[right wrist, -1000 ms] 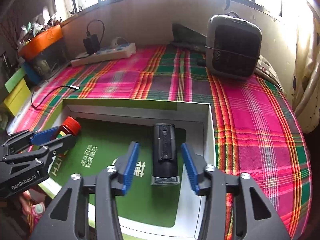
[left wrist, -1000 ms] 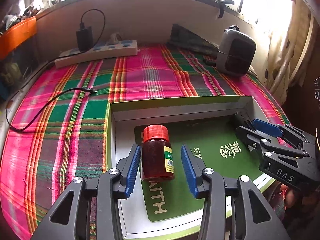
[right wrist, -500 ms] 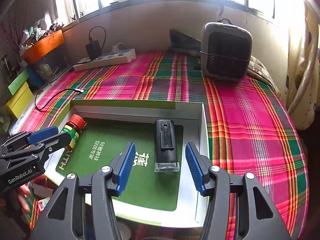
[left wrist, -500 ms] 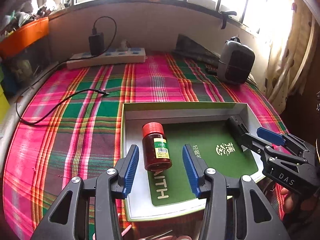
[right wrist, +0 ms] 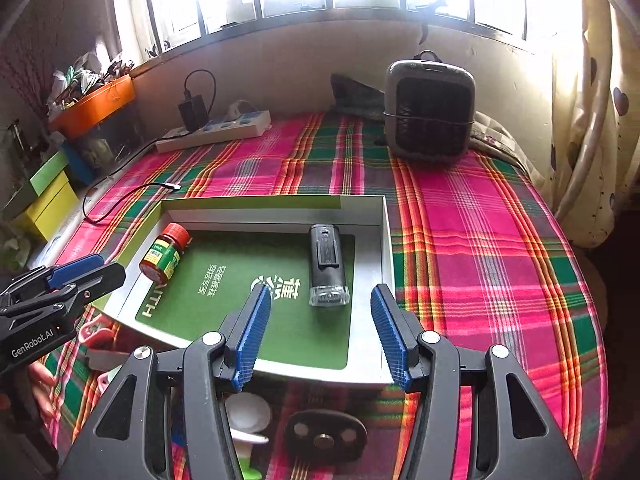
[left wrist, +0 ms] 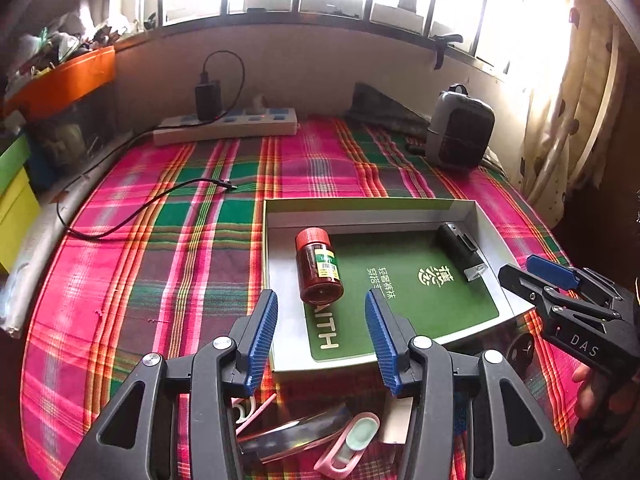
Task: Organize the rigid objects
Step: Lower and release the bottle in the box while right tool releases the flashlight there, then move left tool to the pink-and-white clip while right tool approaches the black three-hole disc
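A shallow box tray (left wrist: 276, 240) (right wrist: 384, 240) with a green liner lies on the plaid cloth. In it a red-capped brown bottle (left wrist: 319, 266) (right wrist: 164, 254) lies on its side at the left, and a black device with a clear end (left wrist: 460, 250) (right wrist: 326, 266) lies at the right. My left gripper (left wrist: 320, 340) is open and empty, pulled back above the tray's near edge behind the bottle. My right gripper (right wrist: 318, 334) is open and empty, behind the black device. Each gripper shows in the other's view, the right (left wrist: 560, 292) and the left (right wrist: 64, 284).
Small loose items lie in front of the tray: a pink case (left wrist: 348, 446), a shiny flat piece (left wrist: 296, 436), a white item (right wrist: 246, 414), a black oval part (right wrist: 324, 434). A power strip (left wrist: 226, 126), loose cable (left wrist: 140, 212) and grey heater (right wrist: 428, 112) stand further back.
Both grippers have drawn back and up away from the tray, leaving the bottle and the black device lying in it. Items in front of the tray have come into view.
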A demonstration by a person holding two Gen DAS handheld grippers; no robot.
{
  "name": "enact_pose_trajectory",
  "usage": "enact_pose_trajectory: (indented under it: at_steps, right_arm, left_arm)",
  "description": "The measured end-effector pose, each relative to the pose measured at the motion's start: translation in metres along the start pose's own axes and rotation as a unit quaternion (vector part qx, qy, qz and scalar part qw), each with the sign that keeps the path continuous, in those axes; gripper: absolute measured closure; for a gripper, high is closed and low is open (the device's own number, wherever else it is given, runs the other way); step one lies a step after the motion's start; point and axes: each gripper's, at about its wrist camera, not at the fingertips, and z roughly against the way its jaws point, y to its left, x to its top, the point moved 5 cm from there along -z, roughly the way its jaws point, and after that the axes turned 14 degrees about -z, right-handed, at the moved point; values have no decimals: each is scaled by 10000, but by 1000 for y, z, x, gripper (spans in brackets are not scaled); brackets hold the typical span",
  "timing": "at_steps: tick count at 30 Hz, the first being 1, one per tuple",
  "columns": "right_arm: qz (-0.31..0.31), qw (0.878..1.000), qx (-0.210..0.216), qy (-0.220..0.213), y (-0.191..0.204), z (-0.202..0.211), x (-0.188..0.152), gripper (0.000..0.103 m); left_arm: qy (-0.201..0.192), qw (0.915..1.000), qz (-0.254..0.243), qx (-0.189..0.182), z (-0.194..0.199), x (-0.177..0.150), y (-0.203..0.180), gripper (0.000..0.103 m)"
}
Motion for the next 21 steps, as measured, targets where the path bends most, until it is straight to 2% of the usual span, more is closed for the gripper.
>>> enact_pose_trajectory:
  at_steps: [21]
  right_arm:
    - [-232,9997,-56,-73,-28,37,-34,50]
  left_arm:
    - [87,9993,323,169,29,-53,16,58]
